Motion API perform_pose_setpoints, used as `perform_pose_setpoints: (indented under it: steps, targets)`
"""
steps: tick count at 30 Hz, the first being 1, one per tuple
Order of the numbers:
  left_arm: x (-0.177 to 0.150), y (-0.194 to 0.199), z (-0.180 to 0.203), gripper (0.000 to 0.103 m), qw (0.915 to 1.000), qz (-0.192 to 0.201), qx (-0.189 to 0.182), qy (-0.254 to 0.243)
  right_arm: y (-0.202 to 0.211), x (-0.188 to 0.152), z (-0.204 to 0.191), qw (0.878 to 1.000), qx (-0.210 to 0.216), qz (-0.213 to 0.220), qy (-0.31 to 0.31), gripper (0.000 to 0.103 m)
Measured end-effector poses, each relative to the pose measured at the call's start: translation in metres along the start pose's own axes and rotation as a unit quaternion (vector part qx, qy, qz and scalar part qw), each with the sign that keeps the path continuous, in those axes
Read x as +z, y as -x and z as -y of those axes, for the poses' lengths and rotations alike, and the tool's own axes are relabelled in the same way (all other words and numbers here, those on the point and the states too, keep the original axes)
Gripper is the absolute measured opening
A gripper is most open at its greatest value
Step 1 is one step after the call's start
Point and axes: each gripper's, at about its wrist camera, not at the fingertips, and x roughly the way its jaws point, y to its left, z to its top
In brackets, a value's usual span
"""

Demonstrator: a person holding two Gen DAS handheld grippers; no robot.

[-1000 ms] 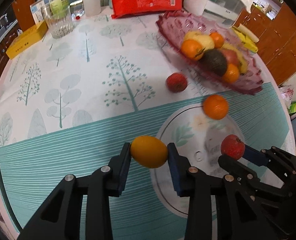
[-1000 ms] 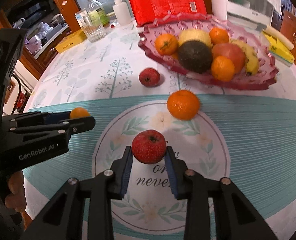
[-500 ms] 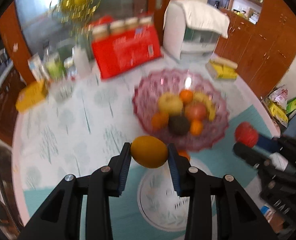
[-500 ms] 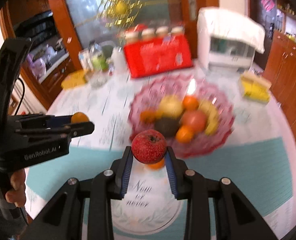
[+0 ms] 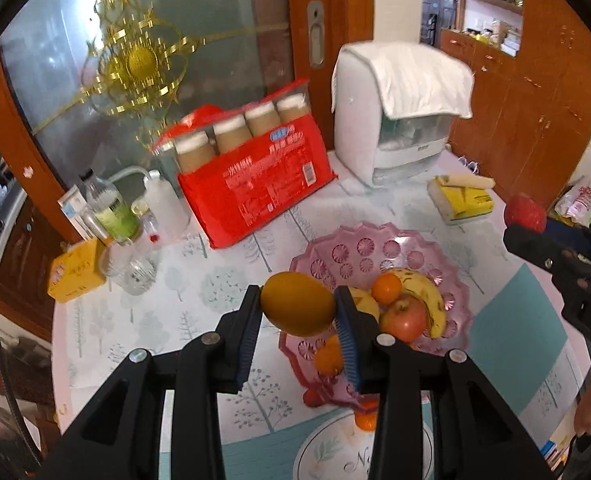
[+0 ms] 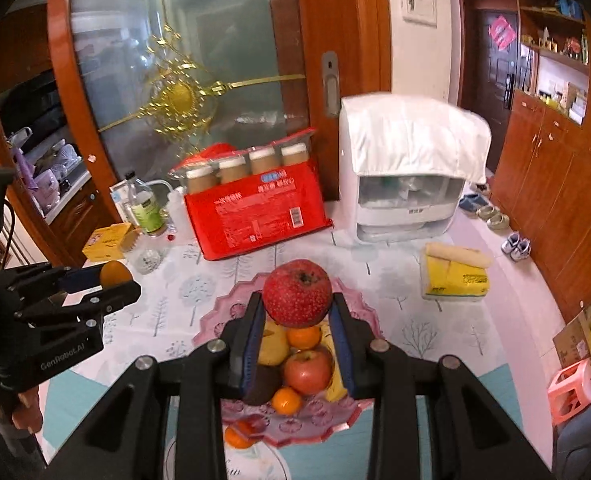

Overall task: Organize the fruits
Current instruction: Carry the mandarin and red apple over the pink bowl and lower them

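Both hand-held grippers hang above our round table, each clamped on a fruit. Our left black two-finger gripper (image 5: 298,312) pinches a smooth yellow-orange oval fruit (image 5: 298,303) between its blue-padded fingers (image 5: 248,328), held in the air over the near-left rim of the scalloped pink glass fruit bowl (image 5: 359,248). Our right black two-finger gripper (image 6: 297,304) is closed on a speckled red round apple (image 6: 297,298), which hangs over the middle of that bowl (image 6: 231,304); in the left view the same gripper (image 5: 535,236) shows to the right of the bowl.

Inside the bowl lie a yellow banana (image 5: 427,296), a red-yellow apple (image 5: 404,315), a small orange mandarin (image 5: 386,289) and a dark brown rounded fruit (image 6: 261,385), possibly an avocado, though the fingers hide most of it. Just outside the bowl's near rim, on the tree-print white and teal tablecloth (image 5: 199,288), sits another orange mandarin (image 6: 237,436). Behind the bowl stand a red plastic pack of jars (image 5: 255,184) and a white appliance draped with a white cloth (image 5: 399,112); to its far right lies a yellow tissue pack (image 5: 461,200).
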Motion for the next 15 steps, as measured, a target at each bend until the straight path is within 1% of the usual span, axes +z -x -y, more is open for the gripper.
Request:
perform_pose_setpoints:
  steps: [6,15]
  targets:
    - [-0.008,-0.067,0.006,0.035,0.9989,-0.042,-0.014,0.017,-0.057,-0.018,0.008,0.999,-0.01,-0.045,-0.015,0.033]
    - [-0.028,-0.131,0.021,0.035,0.996,-0.087,-0.02,0.009,-0.127,-0.053,0.01,0.993,-0.028,-0.112,-0.014,0.033]
